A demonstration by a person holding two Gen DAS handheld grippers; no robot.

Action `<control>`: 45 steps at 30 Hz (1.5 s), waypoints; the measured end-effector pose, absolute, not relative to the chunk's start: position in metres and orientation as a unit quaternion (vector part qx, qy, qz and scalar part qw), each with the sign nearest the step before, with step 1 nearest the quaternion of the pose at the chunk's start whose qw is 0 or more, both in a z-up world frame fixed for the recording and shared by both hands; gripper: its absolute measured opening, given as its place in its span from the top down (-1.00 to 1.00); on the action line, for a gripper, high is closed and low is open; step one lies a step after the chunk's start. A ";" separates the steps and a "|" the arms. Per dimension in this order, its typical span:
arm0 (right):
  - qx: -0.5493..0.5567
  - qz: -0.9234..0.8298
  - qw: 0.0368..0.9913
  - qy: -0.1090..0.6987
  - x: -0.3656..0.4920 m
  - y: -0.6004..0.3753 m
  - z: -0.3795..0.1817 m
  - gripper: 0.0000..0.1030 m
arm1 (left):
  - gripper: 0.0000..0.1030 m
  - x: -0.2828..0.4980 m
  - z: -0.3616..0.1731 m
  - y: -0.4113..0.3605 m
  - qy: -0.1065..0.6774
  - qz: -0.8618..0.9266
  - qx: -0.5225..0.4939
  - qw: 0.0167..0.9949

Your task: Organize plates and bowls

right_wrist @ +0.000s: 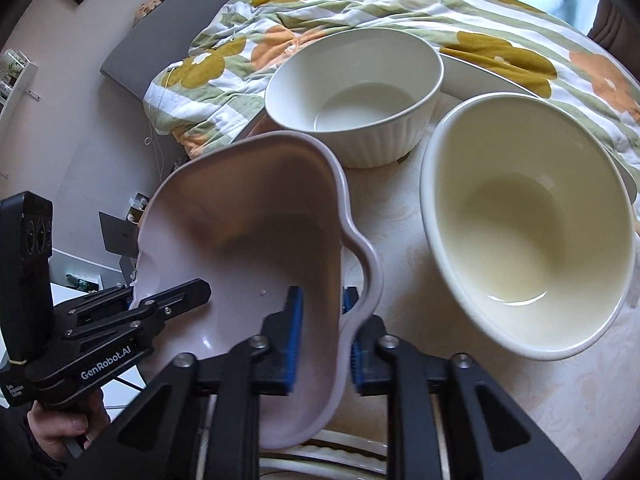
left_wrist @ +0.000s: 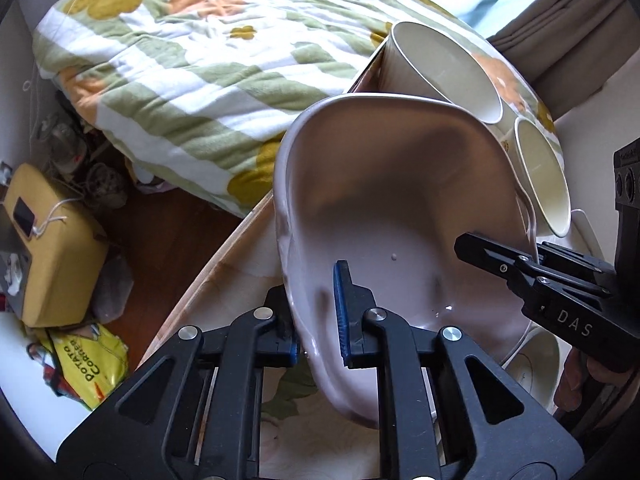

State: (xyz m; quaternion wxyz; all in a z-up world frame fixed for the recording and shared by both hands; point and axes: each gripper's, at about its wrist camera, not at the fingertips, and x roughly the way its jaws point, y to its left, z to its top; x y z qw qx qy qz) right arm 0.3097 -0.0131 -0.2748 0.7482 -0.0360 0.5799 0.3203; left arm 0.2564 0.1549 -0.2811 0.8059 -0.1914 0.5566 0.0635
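Both grippers grip one pale lilac dish (right_wrist: 248,232) with a wavy, lobed rim — held tilted above the tabletop (right_wrist: 520,412), not resting on it.

Left gripper (left_wrist: 318,320): fingers nearly closed, pinching the dish's rim wall on its left side; one blue-padded finger (left_wrist: 343,312) inside the dish, the other outside under the rim.

Right gripper (right_wrist: 322,340): fingers likewise closed down on the opposite rim, one blue pad (right_wrist: 294,332) inside, one outside by the lobed handle. In the left wrist view its black fingers reach in from the right over the dish's edge.

On the tabletop beyond the dish: a white ribbed bowl (right_wrist: 356,100) toward the far edge, upright. Just right of it, a larger cream bowl (right_wrist: 524,220), nearer the right edge; the two stand close together, and I cannot tell whether they touch. A white flat piece (right_wrist: 480,74) shows behind them at the far edge. Stacked plate rims (right_wrist: 340,456) lie beneath the dish at the near edge.

A flowered quilt (left_wrist: 180,60) covers the bed past the tabletop. On the floor to the left — a yellow box (left_wrist: 52,240) and a yellow snack bag (left_wrist: 88,364).
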 end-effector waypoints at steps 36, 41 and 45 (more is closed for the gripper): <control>0.084 0.169 0.856 0.481 0.129 -0.281 -0.151 0.72 | 0.77 0.143 -0.135 -0.116 0.490 -0.104 -0.055 0.864; 0.103 0.104 0.855 0.498 0.115 -0.333 -0.175 0.72 | 0.77 0.144 -0.164 -0.186 0.516 -0.163 -0.046 0.840; 0.116 0.066 0.849 0.511 0.112 -0.364 -0.200 0.72 | 0.77 0.146 -0.195 -0.227 0.541 -0.196 -0.029 0.817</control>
